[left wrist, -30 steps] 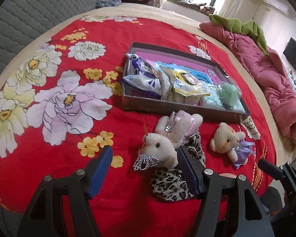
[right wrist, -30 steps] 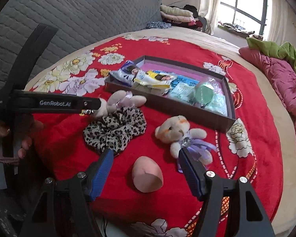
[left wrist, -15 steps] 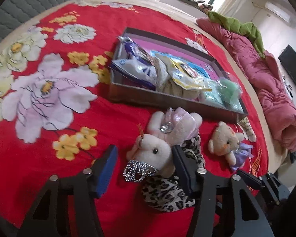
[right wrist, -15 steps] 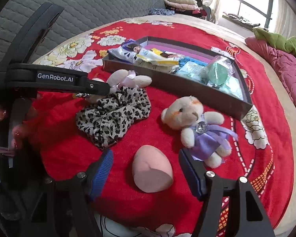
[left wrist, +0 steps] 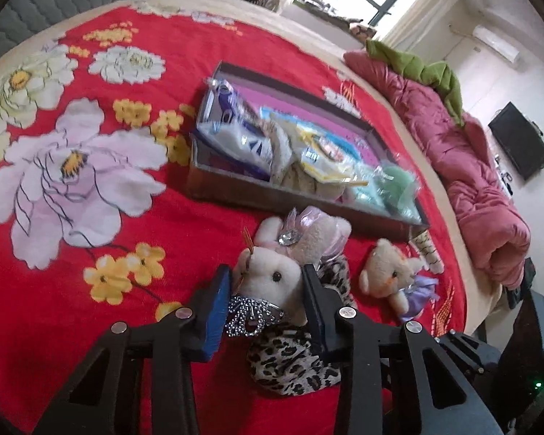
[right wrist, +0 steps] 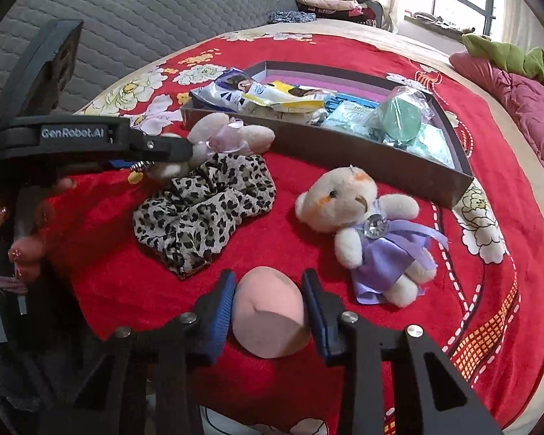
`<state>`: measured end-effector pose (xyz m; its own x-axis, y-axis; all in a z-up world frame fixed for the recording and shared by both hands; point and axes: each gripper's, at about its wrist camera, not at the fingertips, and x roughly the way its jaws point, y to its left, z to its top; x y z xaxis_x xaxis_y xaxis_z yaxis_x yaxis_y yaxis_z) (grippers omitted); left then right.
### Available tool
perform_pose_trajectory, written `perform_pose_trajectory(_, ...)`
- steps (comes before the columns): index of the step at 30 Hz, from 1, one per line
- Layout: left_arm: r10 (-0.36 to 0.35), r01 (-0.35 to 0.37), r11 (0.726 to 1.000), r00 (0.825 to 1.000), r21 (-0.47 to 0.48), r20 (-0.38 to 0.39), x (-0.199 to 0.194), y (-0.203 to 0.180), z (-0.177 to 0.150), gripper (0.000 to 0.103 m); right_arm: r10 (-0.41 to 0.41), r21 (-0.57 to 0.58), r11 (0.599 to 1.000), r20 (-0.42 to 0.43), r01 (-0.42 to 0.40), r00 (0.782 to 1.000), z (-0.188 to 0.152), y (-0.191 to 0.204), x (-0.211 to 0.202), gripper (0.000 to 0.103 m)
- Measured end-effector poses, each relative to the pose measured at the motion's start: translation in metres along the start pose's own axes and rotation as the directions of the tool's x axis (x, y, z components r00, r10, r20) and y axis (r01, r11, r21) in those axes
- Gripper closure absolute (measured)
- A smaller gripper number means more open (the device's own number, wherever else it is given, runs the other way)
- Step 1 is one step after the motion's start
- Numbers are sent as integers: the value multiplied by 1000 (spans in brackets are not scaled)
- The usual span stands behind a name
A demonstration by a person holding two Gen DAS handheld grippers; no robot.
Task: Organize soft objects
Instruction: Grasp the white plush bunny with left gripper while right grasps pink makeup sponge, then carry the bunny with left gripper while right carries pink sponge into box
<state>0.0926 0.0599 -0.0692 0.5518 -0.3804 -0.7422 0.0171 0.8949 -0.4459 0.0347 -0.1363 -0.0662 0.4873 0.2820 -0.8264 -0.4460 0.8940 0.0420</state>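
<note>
Bed point(left wrist: 101, 330): red flowered cover, soft and yielding; quilts lie along one edge. Tray point(right wrist: 380, 159), mid-bed, holds packets. Plush rabbit point(left wrist: 272, 272), near the front edge, is light and squashy; the left tool point(left wrist: 266, 290) is closing across its head, pads touching. Pink sponge egg point(right wrist: 268, 311), at the front edge, is springy; the right tool point(right wrist: 268, 301) is closing around its middle.

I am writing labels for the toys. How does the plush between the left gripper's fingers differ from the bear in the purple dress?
The pink-dressed plush lies partly on the leopard scrunchie, the left gripper closing around its head; the purple-dressed bear lies alone on the red blanket, untouched. Its dress is purple, the plush's pale pink. Both are cream, with a gem on the chest.
</note>
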Motion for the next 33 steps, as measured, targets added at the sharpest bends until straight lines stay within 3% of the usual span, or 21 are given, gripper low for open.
perform_pose_trajectory(16,-2,0,1000,989,17,145,-47,-13,6,64,11,-20,1000,115,-9,993,17,5,-38,66)
perform_pose_trajectory(33,110,-127,991,950,40,291,-77,-42,33,64,-79,41,997,294,70,952,81,-21,-71,66)
